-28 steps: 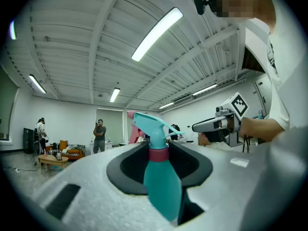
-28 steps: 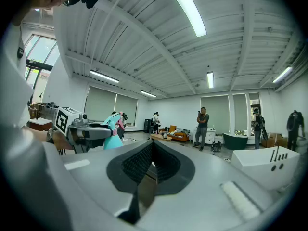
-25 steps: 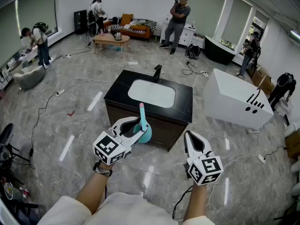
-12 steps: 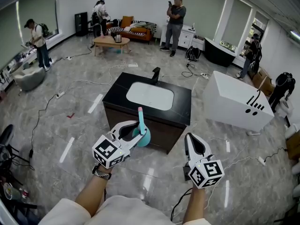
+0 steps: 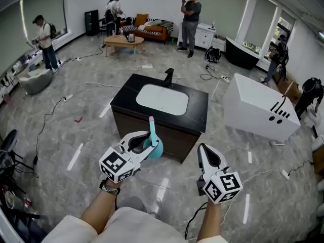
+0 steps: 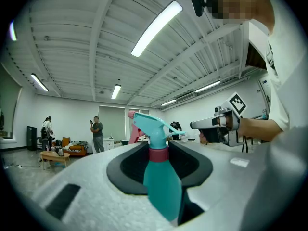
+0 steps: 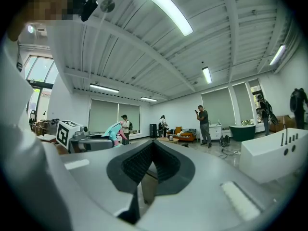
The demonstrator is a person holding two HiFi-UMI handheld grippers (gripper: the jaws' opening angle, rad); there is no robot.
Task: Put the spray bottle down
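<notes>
Teal plastic forms the body of the spray bottle (image 5: 157,147), with a pink collar at the neck and a pink trigger piece rising above a teal spray head. It is carried upright in the air in the left gripper (image 5: 150,144), above the grey floor and just before the near edge of the black vanity counter (image 5: 198,111), which bears a white basin (image 5: 162,99) and a dark faucet (image 5: 169,77).

Left gripper view: the left gripper (image 6: 159,147) has its dark pads clamped on either side of the spray bottle (image 6: 162,182), at the collar and the narrow shoulder below it, and the spray head stands clear beyond the jaw tips.

Right gripper view: the right gripper (image 7: 153,144) has its pads brought together at the tips with nothing between them. In the head view it hangs beside the bottle, apart from it, at the right (image 5: 203,148).

Handling, as a judgement: the bottle is probably light and stiff-walled, and its fill cannot be read through the opaque plastic. The smooth, tapering shoulder could slide in the pads, whereas the rigid collar gives a step that resists slipping, so the present hold at the neck appears sound. Pressure on the trigger should be avoided. A narrow base and tall head suggest that the bottle may tip unless it is set flat on the counter before the pads part.
</notes>
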